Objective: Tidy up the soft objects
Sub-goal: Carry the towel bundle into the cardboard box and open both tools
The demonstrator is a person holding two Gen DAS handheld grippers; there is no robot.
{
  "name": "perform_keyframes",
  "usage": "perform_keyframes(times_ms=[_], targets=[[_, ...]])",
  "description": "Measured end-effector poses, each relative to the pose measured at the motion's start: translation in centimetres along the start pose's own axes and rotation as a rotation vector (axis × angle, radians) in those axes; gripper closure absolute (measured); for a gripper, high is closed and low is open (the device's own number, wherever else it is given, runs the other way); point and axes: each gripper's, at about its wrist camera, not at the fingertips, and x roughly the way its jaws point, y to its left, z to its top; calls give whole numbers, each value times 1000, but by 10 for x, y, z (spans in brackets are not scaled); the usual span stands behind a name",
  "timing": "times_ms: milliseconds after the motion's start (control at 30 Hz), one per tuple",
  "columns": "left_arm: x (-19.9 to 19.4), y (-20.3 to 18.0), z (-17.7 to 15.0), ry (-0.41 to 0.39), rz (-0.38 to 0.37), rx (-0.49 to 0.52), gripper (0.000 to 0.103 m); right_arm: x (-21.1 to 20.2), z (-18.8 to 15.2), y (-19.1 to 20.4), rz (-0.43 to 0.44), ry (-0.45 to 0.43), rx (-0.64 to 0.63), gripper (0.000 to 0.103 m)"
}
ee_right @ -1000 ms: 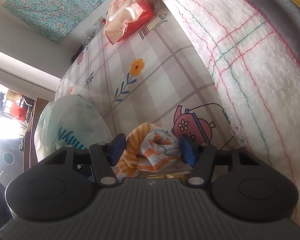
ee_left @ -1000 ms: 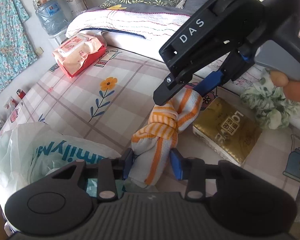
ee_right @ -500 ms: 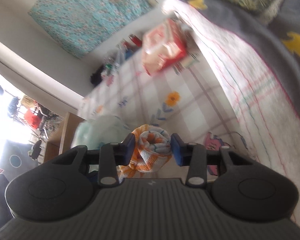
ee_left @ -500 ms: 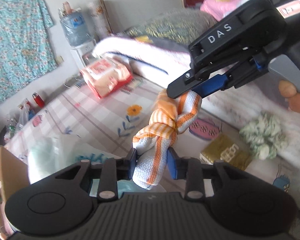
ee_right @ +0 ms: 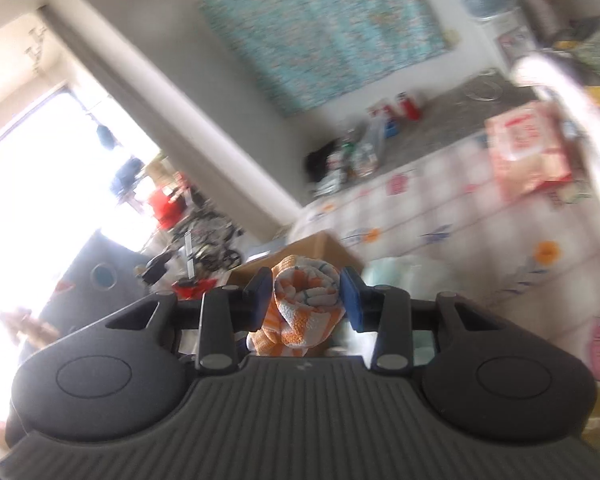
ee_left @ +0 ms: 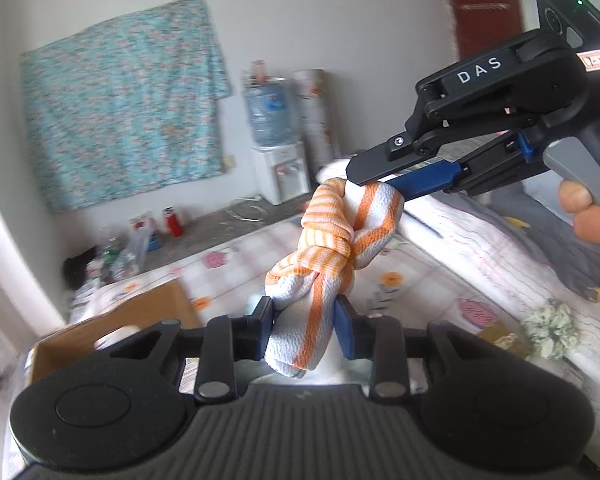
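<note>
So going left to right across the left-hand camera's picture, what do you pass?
Teal flowered cloth on the wall → red bottle → water dispenser → orange-striped towel → green scrunchie.

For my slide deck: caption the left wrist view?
Both grippers, left gripper and right gripper, hold a knotted orange-striped towel above the bed.

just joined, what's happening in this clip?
A person holds a tool in each hand, both clamped on one knotted orange-striped towel. The left tool grips its lower end, the right tool its upper end, with the towel in the air above the bed. A cardboard box sits beside the bed.
</note>
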Motion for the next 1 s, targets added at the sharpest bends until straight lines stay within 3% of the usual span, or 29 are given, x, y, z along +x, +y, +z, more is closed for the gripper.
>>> perform_keyframes(times_ms=[133, 267, 400, 500, 600, 767, 867, 1000], targets=[[-34, 54, -25, 25, 114, -94, 69, 58, -6, 61, 126, 123, -51, 64], [-56, 110, -58, 100, 221, -207, 69, 135, -23, 113, 210, 290, -73, 64], [-64, 161, -94, 205, 284, -348, 69, 209, -51, 154, 248, 447, -64, 63], [-61, 187, -117, 282, 309, -423, 69, 257, -78, 180, 228, 544, -76, 63], [-56, 204, -136, 347, 304, -486, 69, 292, -100, 189, 188, 615, -88, 62], [-57, 213, -162, 416, 275, -508, 67, 328, -123, 175, 137, 708, -66, 62], [-55, 210, -168, 414, 222, -506, 61, 349, -138, 158, 137, 775, -8, 62], [-54, 205, -167, 408, 215, -474, 54, 370, -162, 147, 109, 844, 10, 64]])
